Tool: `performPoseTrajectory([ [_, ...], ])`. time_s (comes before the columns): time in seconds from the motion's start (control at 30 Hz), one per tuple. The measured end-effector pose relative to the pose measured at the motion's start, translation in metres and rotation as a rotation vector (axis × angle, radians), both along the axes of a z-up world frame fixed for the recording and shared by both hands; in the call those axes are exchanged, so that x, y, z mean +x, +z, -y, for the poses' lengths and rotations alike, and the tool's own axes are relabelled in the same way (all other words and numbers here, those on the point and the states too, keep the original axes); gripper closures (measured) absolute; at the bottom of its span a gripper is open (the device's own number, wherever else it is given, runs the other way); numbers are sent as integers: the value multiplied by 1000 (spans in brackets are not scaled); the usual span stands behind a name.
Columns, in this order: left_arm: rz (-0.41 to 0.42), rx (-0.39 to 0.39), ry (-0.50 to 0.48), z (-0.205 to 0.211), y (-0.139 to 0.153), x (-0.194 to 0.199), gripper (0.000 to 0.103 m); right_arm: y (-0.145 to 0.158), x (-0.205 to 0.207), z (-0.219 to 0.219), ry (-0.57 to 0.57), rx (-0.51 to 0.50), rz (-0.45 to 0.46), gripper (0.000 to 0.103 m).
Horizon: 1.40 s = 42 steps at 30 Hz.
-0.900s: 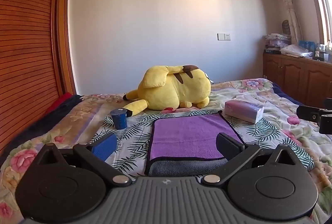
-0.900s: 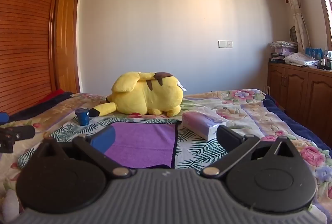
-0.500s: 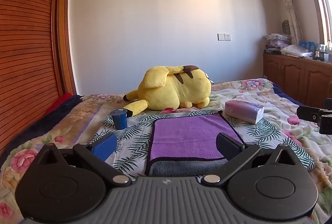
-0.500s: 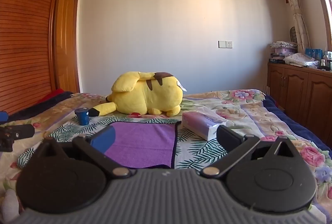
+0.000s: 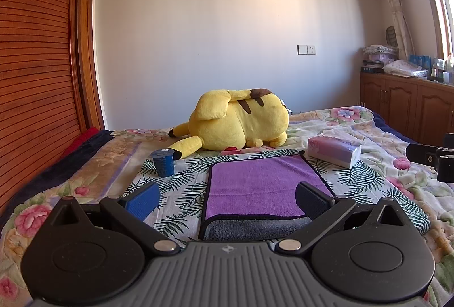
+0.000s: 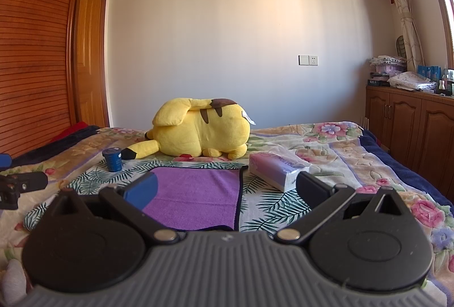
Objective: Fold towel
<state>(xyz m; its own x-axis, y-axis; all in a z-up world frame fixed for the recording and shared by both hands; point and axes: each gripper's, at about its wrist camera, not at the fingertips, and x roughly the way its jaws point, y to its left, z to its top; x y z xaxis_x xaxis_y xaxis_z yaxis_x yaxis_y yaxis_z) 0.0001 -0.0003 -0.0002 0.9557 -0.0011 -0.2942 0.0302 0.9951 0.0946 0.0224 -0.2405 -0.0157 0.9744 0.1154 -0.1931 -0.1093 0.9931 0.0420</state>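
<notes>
Purple towel [image 5: 255,185] flat on the bed [image 5: 377,136], both pairs of fingers spread wide and empty.

The left gripper [image 5: 227,200] frames the towel's near part between its fingers; the right gripper [image 6: 227,189] sits further right, its blue-padded finger [image 6: 142,190] overlapping the towel. Only the left view shows the grey underside folded out along the near edge.

A towel [image 5: 256,187] lies flat on the bed [image 5: 377,165] — cup [image 5: 163,162] to its left, tissue pack [image 5: 334,150] to its right, plush toy [image 5: 238,122] behind.
</notes>
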Motion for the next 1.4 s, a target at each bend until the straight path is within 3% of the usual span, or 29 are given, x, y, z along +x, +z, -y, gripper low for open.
performPoseTrajectory([
  [1.4,-2,5,0,-4,3,1,16,0,-1,0,0,0,-2,0],
])
